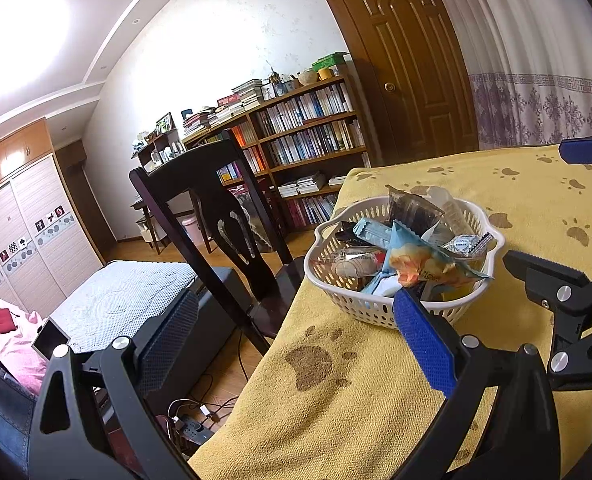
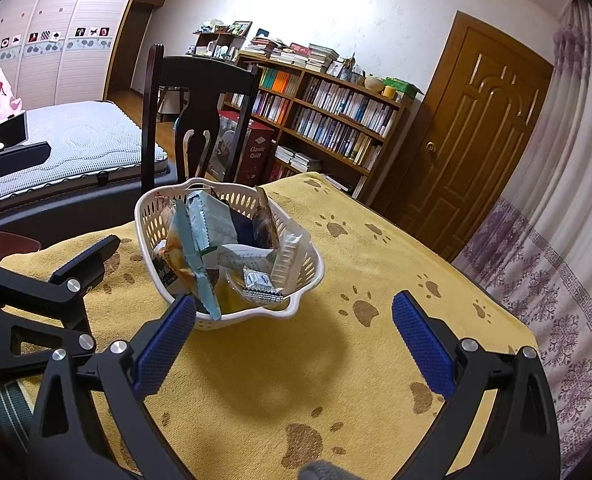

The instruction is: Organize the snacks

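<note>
My right gripper (image 2: 292, 344), black with blue ribbed pads, hangs spread wide and empty over the yellow paw-print tablecloth (image 2: 376, 256), its left pad just beside the white perforated plastic basket (image 2: 232, 318). My left gripper (image 1: 296, 340) is likewise spread and empty, one pad near the basket's rim, the other out past the table edge. The wrapped snacks (image 2: 216, 240) are all heaped in that basket, so I judge the gathering nearly done. A dark wooden chair (image 1: 216, 216) stands close behind.
</note>
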Demonstrator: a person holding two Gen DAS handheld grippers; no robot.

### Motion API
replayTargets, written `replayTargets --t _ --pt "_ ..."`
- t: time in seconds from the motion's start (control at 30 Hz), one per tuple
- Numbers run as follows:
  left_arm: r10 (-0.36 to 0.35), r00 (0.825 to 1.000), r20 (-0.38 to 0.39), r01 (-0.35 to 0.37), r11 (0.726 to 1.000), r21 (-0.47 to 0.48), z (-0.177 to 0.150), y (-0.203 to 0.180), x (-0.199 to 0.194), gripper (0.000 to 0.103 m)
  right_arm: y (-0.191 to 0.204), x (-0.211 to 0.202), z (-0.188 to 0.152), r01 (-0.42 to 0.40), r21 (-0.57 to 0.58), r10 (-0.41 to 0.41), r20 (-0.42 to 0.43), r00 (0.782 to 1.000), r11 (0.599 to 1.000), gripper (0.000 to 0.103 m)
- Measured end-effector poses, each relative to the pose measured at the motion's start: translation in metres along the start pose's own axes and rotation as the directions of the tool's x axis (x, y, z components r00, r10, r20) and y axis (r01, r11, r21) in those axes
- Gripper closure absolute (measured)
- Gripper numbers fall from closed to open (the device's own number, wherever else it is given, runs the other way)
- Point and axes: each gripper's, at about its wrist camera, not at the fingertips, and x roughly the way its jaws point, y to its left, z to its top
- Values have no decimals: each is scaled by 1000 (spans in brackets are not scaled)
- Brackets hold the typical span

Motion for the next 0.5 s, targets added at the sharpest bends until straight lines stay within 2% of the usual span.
replayTargets --t 0.5 --pt "-1 1000 0 1 1000 3 -2 1 -1 3 1 4 -5 -19 -1 19 -5 1000 1000 5"
